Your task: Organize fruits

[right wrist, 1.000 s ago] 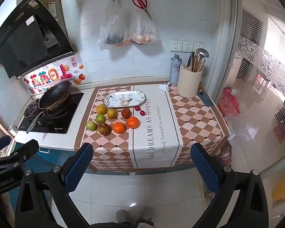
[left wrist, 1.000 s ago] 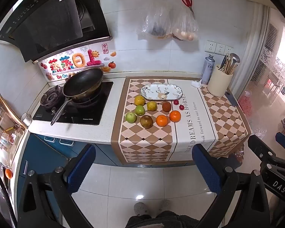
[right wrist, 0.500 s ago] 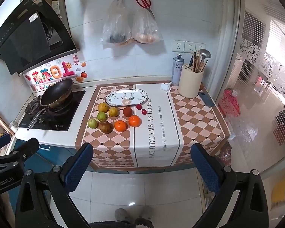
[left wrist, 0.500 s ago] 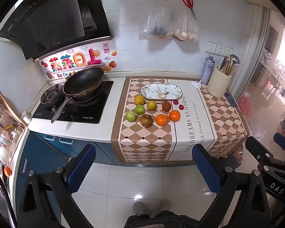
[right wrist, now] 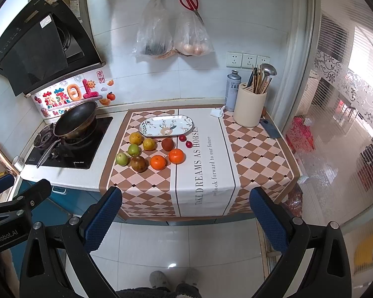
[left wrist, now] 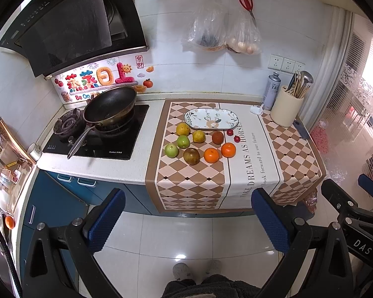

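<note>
Several fruits lie on a checked cloth [left wrist: 186, 181] on the counter: two oranges [left wrist: 211, 155] [right wrist: 158, 162], green apples [left wrist: 171, 150] [right wrist: 121, 159], yellow pears [left wrist: 199, 136] [right wrist: 149, 144], brown fruits [left wrist: 191, 156] [right wrist: 138, 164] and two small red ones [left wrist: 230, 132] [right wrist: 182, 138]. An empty oval patterned plate [left wrist: 211, 121] [right wrist: 166, 129] sits just behind them. My left gripper [left wrist: 186, 213] and right gripper [right wrist: 184, 211] are both open and empty, held well back from the counter above the floor.
A wok [left wrist: 109, 106] sits on the stove [left wrist: 97, 139] left of the cloth. A utensil holder [left wrist: 287, 109] and a spray can [left wrist: 272, 90] stand at the back right. Two bags [right wrist: 171, 34] and scissors hang on the wall. The person's feet [left wrist: 196, 270] stand on the tiled floor.
Both grippers have drifted slightly closer to the counter. Both stay open and the fruits have not moved.
</note>
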Demonstrator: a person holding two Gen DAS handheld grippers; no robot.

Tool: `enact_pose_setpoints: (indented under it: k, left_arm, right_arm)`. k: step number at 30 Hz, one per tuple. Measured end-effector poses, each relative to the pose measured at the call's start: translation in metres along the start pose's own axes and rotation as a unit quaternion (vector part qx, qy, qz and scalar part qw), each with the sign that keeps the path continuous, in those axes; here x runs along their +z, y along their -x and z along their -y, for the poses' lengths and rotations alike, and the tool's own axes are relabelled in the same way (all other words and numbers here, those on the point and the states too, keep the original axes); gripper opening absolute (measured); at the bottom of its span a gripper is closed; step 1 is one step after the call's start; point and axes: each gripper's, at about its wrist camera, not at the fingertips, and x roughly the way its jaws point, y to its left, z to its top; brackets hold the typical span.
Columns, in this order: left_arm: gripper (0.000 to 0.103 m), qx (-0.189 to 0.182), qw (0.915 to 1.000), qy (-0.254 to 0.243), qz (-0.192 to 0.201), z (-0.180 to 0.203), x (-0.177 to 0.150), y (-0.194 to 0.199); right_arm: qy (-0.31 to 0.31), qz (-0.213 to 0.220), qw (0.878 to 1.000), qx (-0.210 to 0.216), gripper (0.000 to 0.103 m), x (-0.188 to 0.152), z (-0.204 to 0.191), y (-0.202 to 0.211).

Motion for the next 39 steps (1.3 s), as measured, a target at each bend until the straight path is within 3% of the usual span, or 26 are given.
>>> enact_pose_setpoints:
  k: [39]
  left_arm:
    - [0.103,-0.001,1.0,0.001,0.004,0.006,-0.004,0.013]
  right_arm:
    - [0.001,0.008,1.0,0.005,0.103,0.002,0.0,0.012]
